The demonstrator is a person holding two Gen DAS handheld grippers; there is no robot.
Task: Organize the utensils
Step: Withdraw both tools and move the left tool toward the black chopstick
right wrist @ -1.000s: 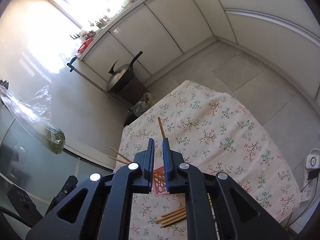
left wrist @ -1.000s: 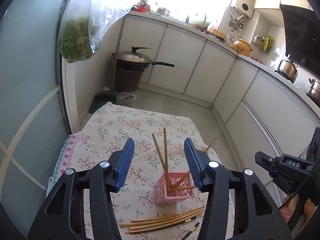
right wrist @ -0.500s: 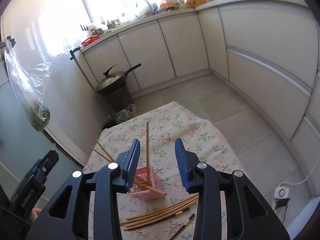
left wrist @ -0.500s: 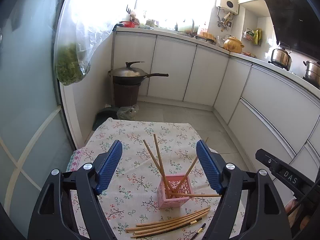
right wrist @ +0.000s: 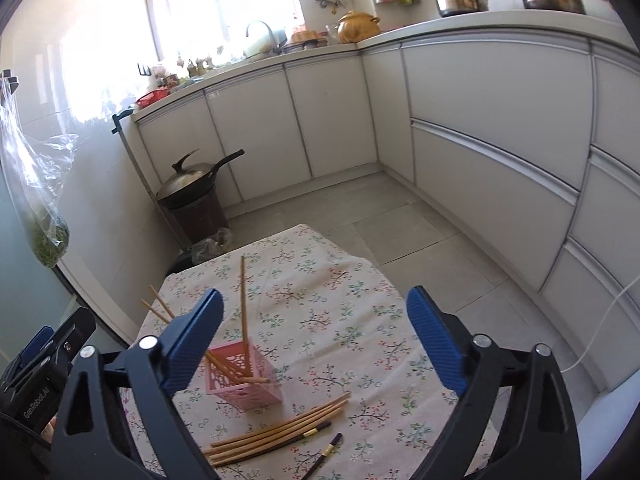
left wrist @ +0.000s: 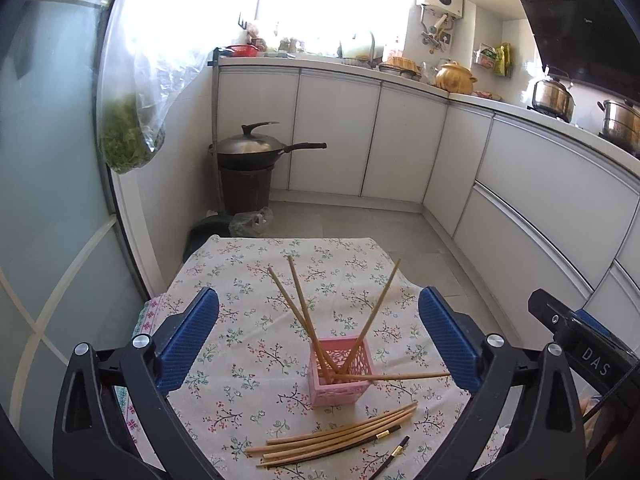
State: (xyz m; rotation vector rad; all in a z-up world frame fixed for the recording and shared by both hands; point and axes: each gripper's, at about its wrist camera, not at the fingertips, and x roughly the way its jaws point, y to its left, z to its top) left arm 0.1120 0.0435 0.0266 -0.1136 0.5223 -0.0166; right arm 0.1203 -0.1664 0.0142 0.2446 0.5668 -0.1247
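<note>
A pink lattice holder (left wrist: 339, 376) (right wrist: 242, 378) stands on the floral tablecloth (left wrist: 248, 368) (right wrist: 340, 320) with several wooden chopsticks (left wrist: 298, 304) (right wrist: 242, 292) leaning in it. A bundle of loose chopsticks (left wrist: 336, 438) (right wrist: 276, 432) lies in front of it, with one dark chopstick (left wrist: 394, 454) (right wrist: 326, 454) beside it. My left gripper (left wrist: 320, 340) is open and empty, above and behind the holder. My right gripper (right wrist: 316, 340) is open and empty, to the right of the holder.
White kitchen cabinets (left wrist: 400, 148) run along the back and right. A wok on a brown bin (left wrist: 248, 168) stands on the floor beyond the table. A bag of greens (left wrist: 128, 140) hangs at the left by the glass door.
The right gripper let go of a chopstick into the holder, opened wide and drew back. The left gripper opened wider and pulled back and up.
</note>
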